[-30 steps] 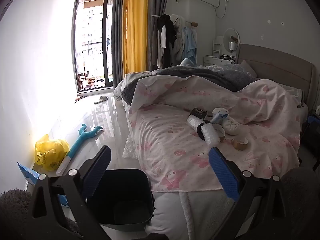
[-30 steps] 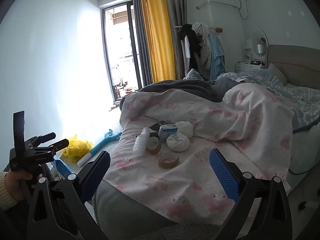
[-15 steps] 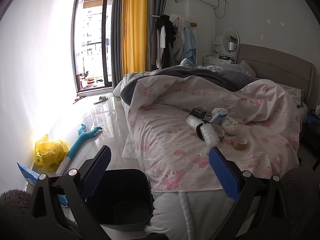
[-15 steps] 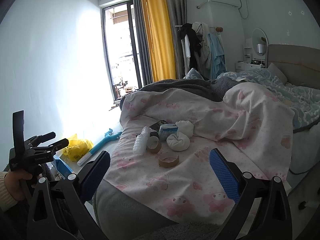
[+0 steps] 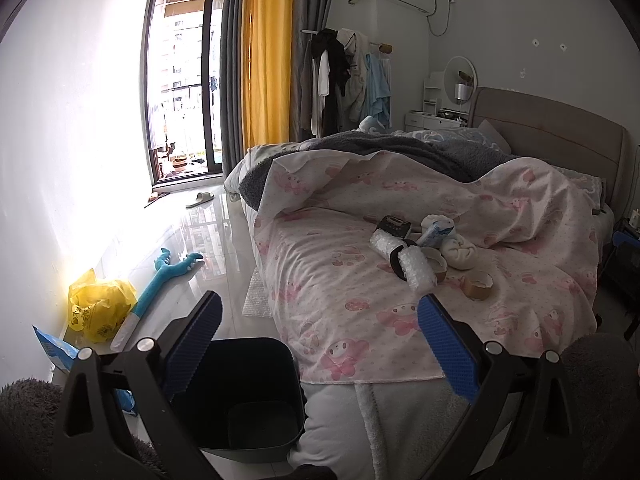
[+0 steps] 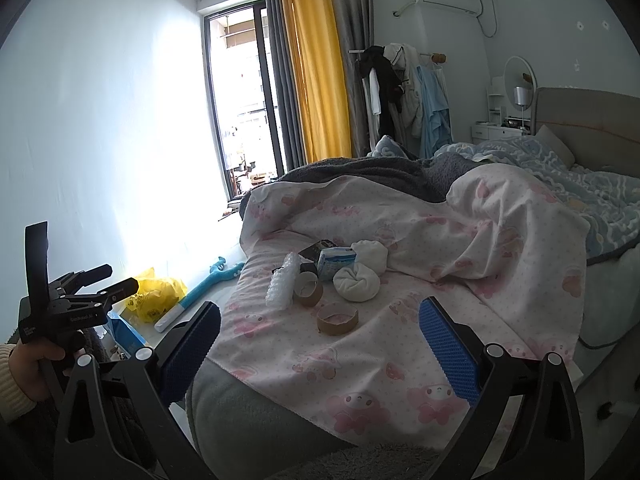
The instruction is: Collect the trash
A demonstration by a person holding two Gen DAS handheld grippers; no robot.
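A heap of trash lies on the pink bedsheet point(image 6: 360, 364): a bubble-wrap roll point(image 6: 281, 285) point(image 5: 414, 265), two brown tape cores point(image 6: 337, 318) point(image 6: 308, 288), a blue-white packet point(image 6: 335, 261), white cloth balls point(image 6: 356, 283) and a dark flat packet point(image 6: 316, 249). A dark bin point(image 5: 244, 394) stands on the floor at the bed's foot. My left gripper point(image 5: 320, 344) is open and empty above the bin. My right gripper point(image 6: 320, 344) is open and empty, short of the trash.
On the floor by the left wall lie a yellow bag point(image 5: 98, 308), a blue toy stick point(image 5: 160, 280) and a blue packet point(image 5: 52, 350). A slipper point(image 5: 200, 199) lies near the balcony door. The left gripper's body shows in the right wrist view point(image 6: 68, 304).
The left wrist view has shifted slightly, the bed scene drifting right and down. The right gripper view barely changed. Both grippers stay open.
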